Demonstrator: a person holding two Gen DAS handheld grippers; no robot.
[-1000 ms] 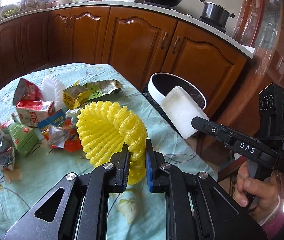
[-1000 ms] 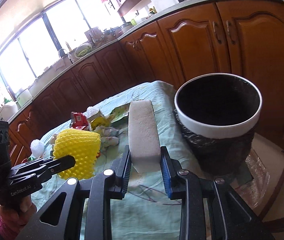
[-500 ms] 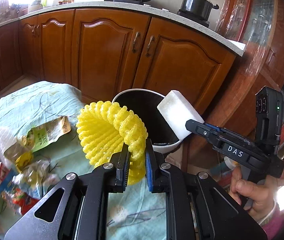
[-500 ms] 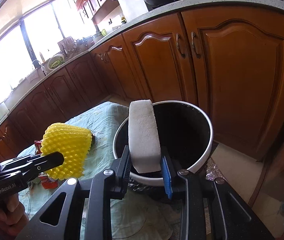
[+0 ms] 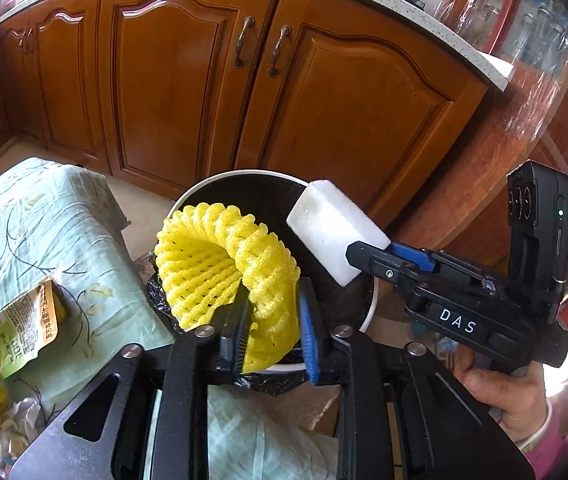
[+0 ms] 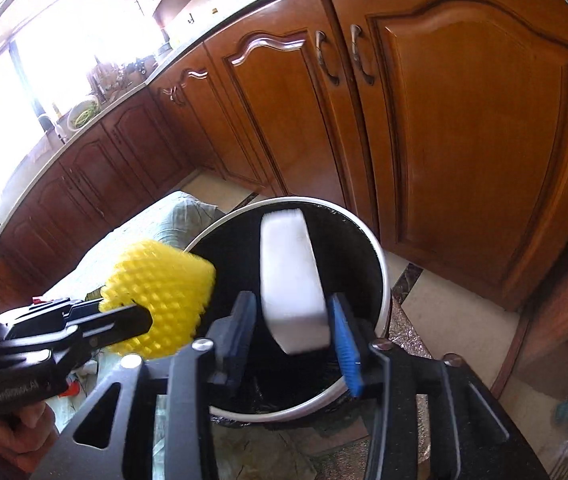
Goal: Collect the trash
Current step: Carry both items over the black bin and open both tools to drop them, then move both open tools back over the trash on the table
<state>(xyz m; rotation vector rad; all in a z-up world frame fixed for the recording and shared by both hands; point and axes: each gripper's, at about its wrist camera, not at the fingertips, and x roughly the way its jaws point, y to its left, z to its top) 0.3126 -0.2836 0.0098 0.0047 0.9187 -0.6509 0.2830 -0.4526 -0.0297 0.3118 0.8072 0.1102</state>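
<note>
Left wrist view: left gripper (image 5: pixel 270 326) jaws opening, yellow foam fruit-net sleeve (image 5: pixel 224 264) between them w/ a gap at 1 pad, over the round white-rimmed bin w/ black liner (image 5: pixel 371 308). Right wrist view: right gripper (image 6: pixel 293 330) jaws opening too, white foam block (image 6: pixel 289 276) loose between the pads, above the bin mouth. Step: dropping 2 items. Next, probably: jaws clear, then back to the table (image 5: pixel 44 216) for wrappers like the green packet (image 5: pixel 20 332)
</note>
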